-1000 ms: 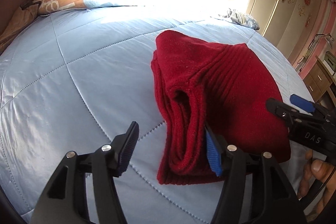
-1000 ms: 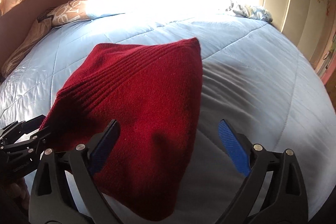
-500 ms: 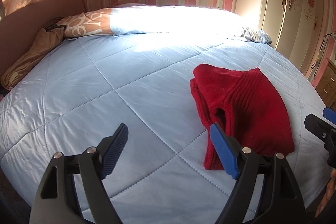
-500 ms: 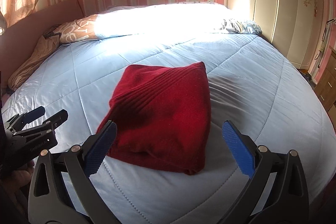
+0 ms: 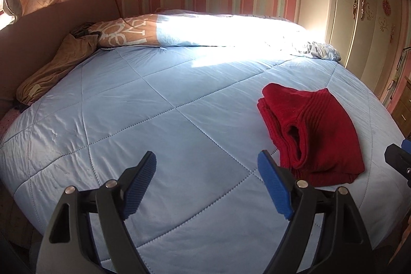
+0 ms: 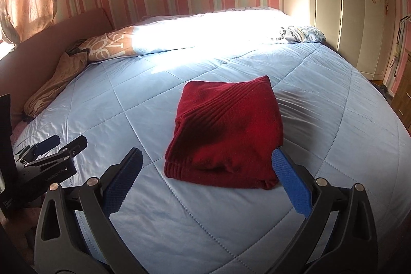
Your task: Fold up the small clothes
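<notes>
A red knitted garment (image 5: 313,135) lies folded into a compact stack on the light blue quilt (image 5: 143,125); it also shows in the right wrist view (image 6: 226,130). My left gripper (image 5: 206,182) is open and empty, held above the quilt to the left of the garment. My right gripper (image 6: 205,179) is open and empty, pulled back in front of the garment's near edge. The left gripper shows at the left of the right wrist view (image 6: 51,153), and a tip of the right gripper at the right edge of the left wrist view (image 5: 400,158).
Pillows (image 6: 200,35) lie along the headboard in bright sunlight. A brown cloth (image 5: 51,68) is bunched at the far left of the bed. A cream wardrobe (image 6: 354,7) stands to the right, and a wooden drawer unit (image 5: 403,109) beside the bed.
Both grippers have drawn back and up from the folded garment, which now lies alone and looks smaller. Both stayed open and empty.
</notes>
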A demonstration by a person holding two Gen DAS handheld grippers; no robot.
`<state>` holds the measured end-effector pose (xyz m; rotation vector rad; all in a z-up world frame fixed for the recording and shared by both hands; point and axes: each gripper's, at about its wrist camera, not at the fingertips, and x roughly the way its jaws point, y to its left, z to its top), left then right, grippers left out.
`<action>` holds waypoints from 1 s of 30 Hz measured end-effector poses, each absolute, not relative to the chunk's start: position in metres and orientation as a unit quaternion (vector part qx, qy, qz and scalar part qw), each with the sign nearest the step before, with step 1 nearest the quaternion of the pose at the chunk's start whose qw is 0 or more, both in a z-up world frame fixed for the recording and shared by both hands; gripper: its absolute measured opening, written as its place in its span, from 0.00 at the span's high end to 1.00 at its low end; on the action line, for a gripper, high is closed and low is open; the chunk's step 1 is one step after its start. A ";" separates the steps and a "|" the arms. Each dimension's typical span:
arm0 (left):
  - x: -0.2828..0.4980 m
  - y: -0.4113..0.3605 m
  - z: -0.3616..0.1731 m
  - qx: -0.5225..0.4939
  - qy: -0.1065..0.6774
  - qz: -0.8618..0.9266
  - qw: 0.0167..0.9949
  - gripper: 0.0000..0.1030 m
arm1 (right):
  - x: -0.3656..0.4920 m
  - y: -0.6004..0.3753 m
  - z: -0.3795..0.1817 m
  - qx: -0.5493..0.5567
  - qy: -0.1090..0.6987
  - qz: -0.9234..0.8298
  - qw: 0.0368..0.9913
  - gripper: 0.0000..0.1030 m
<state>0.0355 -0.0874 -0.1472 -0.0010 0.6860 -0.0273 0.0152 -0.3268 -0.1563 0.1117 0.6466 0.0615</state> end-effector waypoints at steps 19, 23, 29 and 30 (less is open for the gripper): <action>-0.029 -0.070 -0.106 -0.012 0.313 -0.021 0.950 0.09 | -0.044 -0.292 -0.124 0.046 0.304 0.040 0.951 0.03; -0.043 -0.071 -0.099 -0.005 0.302 -0.020 0.953 0.03 | -0.057 -0.288 -0.123 0.038 0.303 0.033 0.952 0.03; -0.050 -0.068 -0.101 0.011 0.310 -0.006 0.951 0.02 | -0.063 -0.283 -0.128 0.043 0.315 0.025 0.948 0.03; -0.050 -0.065 -0.102 0.011 0.312 -0.001 0.950 0.02 | -0.062 -0.282 -0.128 0.041 0.318 0.021 0.947 0.03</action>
